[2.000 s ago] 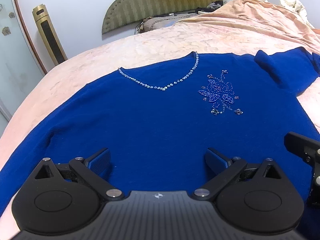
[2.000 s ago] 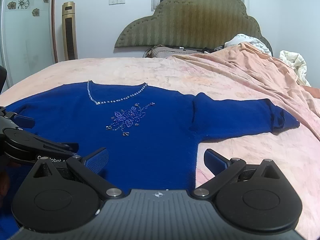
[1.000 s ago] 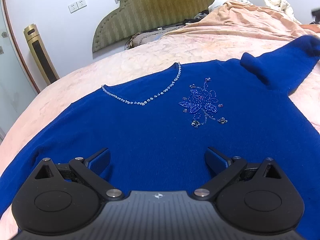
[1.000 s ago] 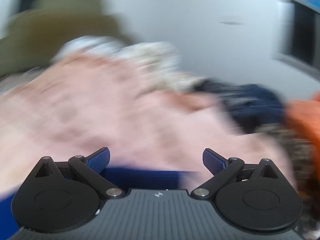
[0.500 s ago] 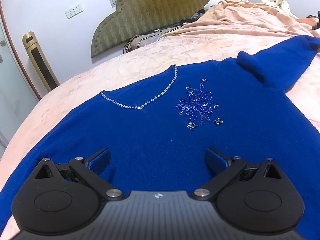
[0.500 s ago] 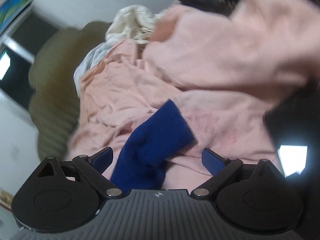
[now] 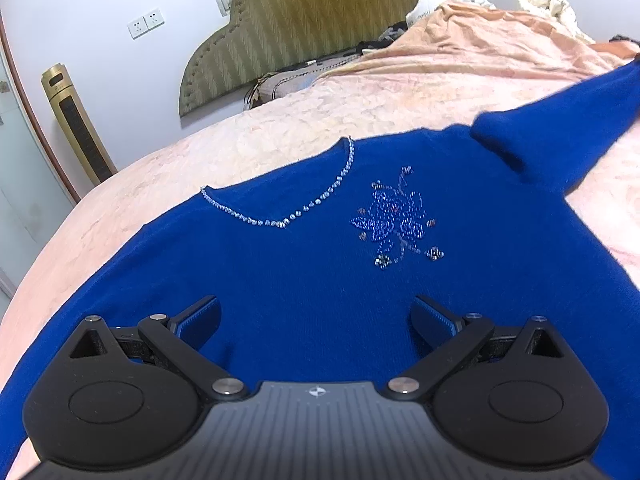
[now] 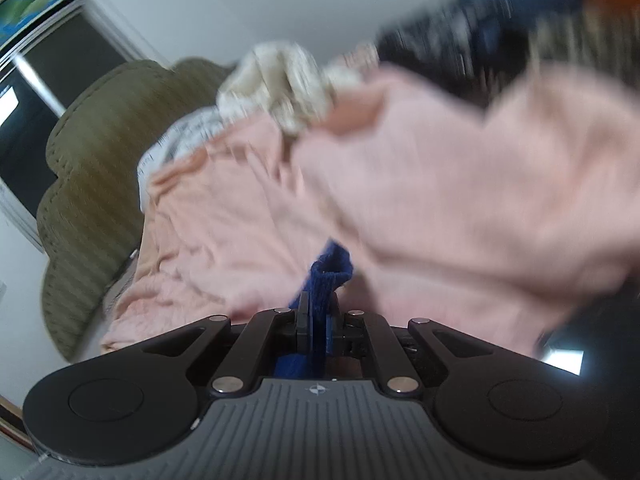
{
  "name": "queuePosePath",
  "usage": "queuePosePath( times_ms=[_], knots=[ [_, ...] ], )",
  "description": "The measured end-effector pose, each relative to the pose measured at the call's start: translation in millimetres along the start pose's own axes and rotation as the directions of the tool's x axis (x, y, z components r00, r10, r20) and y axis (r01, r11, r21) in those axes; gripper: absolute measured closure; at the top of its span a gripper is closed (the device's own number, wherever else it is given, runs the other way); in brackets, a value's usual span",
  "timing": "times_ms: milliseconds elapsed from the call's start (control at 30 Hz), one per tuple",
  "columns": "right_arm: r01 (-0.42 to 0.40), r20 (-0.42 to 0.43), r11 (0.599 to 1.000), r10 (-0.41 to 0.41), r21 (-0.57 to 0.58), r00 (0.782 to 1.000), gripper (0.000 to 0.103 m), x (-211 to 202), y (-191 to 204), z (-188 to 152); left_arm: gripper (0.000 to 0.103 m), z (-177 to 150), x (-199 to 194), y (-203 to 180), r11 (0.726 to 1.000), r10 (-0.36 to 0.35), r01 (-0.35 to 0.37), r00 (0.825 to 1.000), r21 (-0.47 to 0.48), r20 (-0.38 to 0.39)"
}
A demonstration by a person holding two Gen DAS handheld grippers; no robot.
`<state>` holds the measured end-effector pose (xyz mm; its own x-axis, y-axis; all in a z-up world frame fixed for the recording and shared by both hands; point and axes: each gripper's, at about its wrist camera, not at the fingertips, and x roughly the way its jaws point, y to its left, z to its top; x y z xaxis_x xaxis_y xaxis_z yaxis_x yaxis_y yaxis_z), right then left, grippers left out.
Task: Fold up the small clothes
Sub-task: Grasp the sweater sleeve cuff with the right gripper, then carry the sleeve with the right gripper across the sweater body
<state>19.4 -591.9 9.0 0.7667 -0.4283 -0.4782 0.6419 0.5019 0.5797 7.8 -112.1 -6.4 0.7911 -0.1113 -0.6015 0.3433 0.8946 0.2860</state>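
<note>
A royal blue sweater with a beaded neckline and a beaded flower lies flat on the pink bed, front up. My left gripper is open and hovers over its lower body. The sweater's right sleeve stretches to the far right and looks lifted. My right gripper is shut on the cuff of that blue sleeve, which sticks out between the closed fingers. The right wrist view is tilted and blurred.
The pink bedspread covers the bed. A rumpled pink blanket and white bedding are piled at the far right. An olive headboard and a gold tower fan stand at the back.
My right gripper swung to the sleeve end and has shut on the cuff; half a second ago it was open around it. The sleeve is now pulled straighter. The left gripper has barely moved.
</note>
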Motion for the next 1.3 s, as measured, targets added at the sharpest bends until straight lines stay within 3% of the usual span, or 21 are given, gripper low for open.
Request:
queuePosePath(
  times_ms=[133, 200, 267, 333, 433, 567, 667, 733, 800, 867, 1100, 1133, 1167, 1200, 1300],
  knots=[
    [0.087, 0.197, 0.979, -0.05, -0.182, 0.979, 0.093, -48, 32, 15, 0.001, 2, -2, 4, 1.0, 0.009, -0.009, 1.0, -0.012, 0.006],
    [0.106, 0.218, 0.948, -0.04, -0.299, 0.975, 0.093, -66, 52, 7, 0.001, 3, -1, 5, 1.0, 0.026, -0.026, 1.0, -0.012, 0.003],
    [0.023, 0.137, 0.933, 0.028, -0.358, 0.99, 0.093, -72, 67, -11, 0.001, 3, -1, 9, 0.999, 0.041, -0.041, 0.999, -0.014, -0.004],
    [-0.104, -0.003, 0.93, 0.11, -0.354, 0.994, 0.093, -69, 79, -34, 0.001, 3, -3, 12, 0.999, 0.047, -0.047, 0.999, -0.02, -0.007],
    [-0.259, -0.181, 0.902, 0.207, -0.344, 0.962, 0.093, -64, 96, -78, 0.001, 2, -7, 17, 0.998, 0.051, -0.051, 0.999, -0.028, -0.001],
    [-0.395, -0.37, 0.844, 0.258, -0.364, 0.892, 0.092, -52, 125, -139, 0.001, 1, -13, 22, 0.998, 0.051, -0.051, 0.999, -0.029, 0.008],
    [-0.415, -0.459, 0.843, 0.236, -0.341, 0.857, 0.082, -35, 135, -172, 0.001, 0, -15, 26, 0.999, 0.046, -0.046, 0.999, -0.029, 0.009],
    [-0.383, -0.474, 0.865, 0.203, -0.323, 0.857, 0.079, -25, 130, -181, 0.001, -1, -17, 28, 0.999, 0.042, -0.042, 0.999, -0.029, 0.014],
    [-0.392, -0.476, 0.881, 0.234, -0.264, 0.848, 0.074, -23, 122, -178, 0.001, -2, -17, 29, 0.999, 0.043, -0.043, 0.999, -0.028, 0.014],
    [-0.406, -0.474, 0.882, 0.258, -0.239, 0.842, 0.061, -29, 118, -178, 0.001, -2, -14, 30, 0.999, 0.042, -0.042, 0.999, -0.032, 0.003],
    [-0.378, -0.44, 0.86, 0.208, -0.343, 0.874, 0.059, -52, 113, -190, 0.001, -3, -9, 35, 0.998, 0.046, -0.047, 0.999, -0.032, -0.017],
    [-0.369, -0.429, 0.851, 0.194, -0.374, 0.882, 0.064, -54, 115, -191, 0.001, -3, -8, 37, 0.998, 0.053, -0.054, 0.998, -0.031, -0.021],
    [-0.349, -0.411, 0.837, 0.166, -0.421, 0.896, 0.081, -57, 118, -194, 0.001, -3, -6, 39, 0.998, 0.06, -0.06, 0.998, -0.03, -0.028],
    [-0.318, -0.39, 0.823, 0.129, -0.471, 0.912, 0.09, -59, 123, -196, 0.001, -3, -5, 42, 0.997, 0.064, -0.065, 0.997, -0.032, -0.035],
    [-0.273, -0.343, 0.805, 0.093, -0.527, 0.935, 0.094, -70, 133, -196, 0.001, -2, -3, 53, 0.996, 0.085, -0.086, 0.996, -0.035, -0.042]
  ],
)
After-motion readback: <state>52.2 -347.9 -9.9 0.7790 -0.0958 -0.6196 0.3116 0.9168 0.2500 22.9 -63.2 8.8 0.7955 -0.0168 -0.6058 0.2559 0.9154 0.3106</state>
